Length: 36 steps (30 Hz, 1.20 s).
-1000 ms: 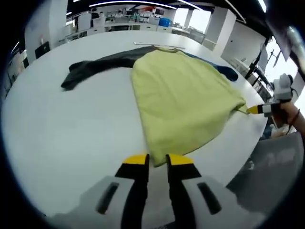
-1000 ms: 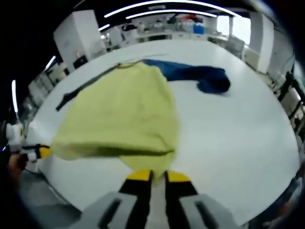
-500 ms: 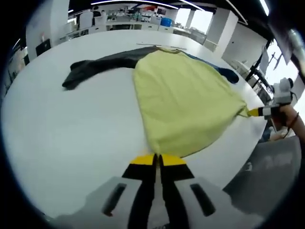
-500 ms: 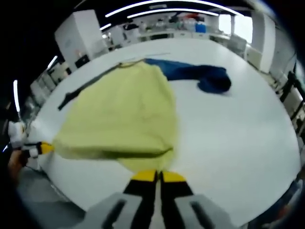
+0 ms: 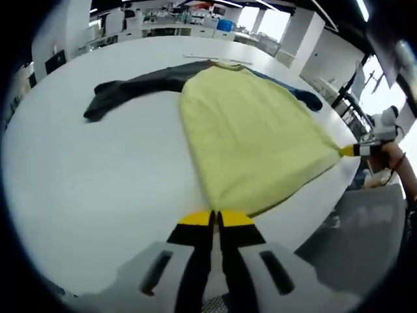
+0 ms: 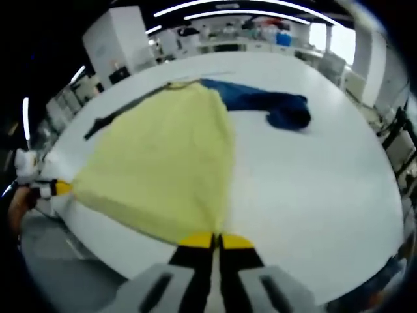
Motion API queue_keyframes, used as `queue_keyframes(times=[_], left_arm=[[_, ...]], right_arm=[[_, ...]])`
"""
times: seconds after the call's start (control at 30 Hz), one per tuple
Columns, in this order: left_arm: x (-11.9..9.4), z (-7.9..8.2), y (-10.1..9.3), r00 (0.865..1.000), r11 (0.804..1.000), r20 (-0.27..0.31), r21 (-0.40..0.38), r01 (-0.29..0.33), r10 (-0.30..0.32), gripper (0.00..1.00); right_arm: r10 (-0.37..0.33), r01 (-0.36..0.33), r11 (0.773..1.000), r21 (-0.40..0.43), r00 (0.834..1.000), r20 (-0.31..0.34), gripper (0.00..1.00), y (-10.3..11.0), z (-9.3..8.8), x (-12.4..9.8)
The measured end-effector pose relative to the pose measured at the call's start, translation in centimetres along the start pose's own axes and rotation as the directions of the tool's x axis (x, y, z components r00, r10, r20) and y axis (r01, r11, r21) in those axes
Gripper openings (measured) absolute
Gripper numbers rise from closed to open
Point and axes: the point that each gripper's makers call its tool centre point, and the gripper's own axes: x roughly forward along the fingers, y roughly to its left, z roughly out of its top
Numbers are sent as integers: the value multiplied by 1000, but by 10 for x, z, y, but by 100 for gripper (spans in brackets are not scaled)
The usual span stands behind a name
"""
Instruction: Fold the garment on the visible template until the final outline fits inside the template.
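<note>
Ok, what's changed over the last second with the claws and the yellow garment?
Both claws closed: the left claw and right claw each pinched a hem corner of the yellow garment, then pulled it taut, so the sagging edge between them now runs straight. The dark garment and blue garment stayed as they were on the white table.

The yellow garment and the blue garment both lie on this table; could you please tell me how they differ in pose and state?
The yellow garment is spread flat and pulled taut; the blue garment lies bunched in a loose strip. The yellow garment has its near corners pinched by the left gripper and the right gripper, both shut; nothing holds the blue garment. The yellow garment lies over one end of the blue garment. Both rest on the white table.
</note>
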Motion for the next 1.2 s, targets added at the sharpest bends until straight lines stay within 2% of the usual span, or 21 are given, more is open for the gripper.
queue_keyframes(times=[0.13, 0.2, 0.33, 0.7, 0.9, 1.0, 1.07, 1.2], left_arm=[[-2, -9, -8, 1000, 1000, -30, 17, -2, 3, 0], [-3, -13, -4, 999, 1000, -45, 21, -3, 3, 0], [-6, -24, -10, 998, 1000, -69, 5, 2, -2, 0], [-8, -37, -17, 995, 1000, -103, 0, 4, -4, 0], [-9, -40, -19, 994, 1000, -111, 12, 5, -4, 0], [-9, -42, -17, 994, 1000, -109, -2, -7, 6, 1], [-9, -42, -17, 995, 999, -100, -40, -7, 3, 1], [-10, -42, -17, 996, 999, -90, -34, -9, 6, 3]], right_arm=[[2, -2, 1000, -11, 1000, -25, 0, 2, -8, 0], [5, -5, 1000, -8, 999, -35, 0, 0, -11, 1], [8, -8, 1000, 3, 999, -40, 0, 0, -16, -1], [12, -12, 1000, 9, 999, -45, 0, -1, -24, -6], [17, -16, 1000, 8, 999, -51, 0, 2, -28, -9], [20, -20, 1000, 7, 998, -53, 0, 2, -29, -8], [22, -23, 1000, -4, 999, -47, 0, 2, -28, -8], [27, -28, 999, -28, 999, -36, 0, 2, -26, -9]])
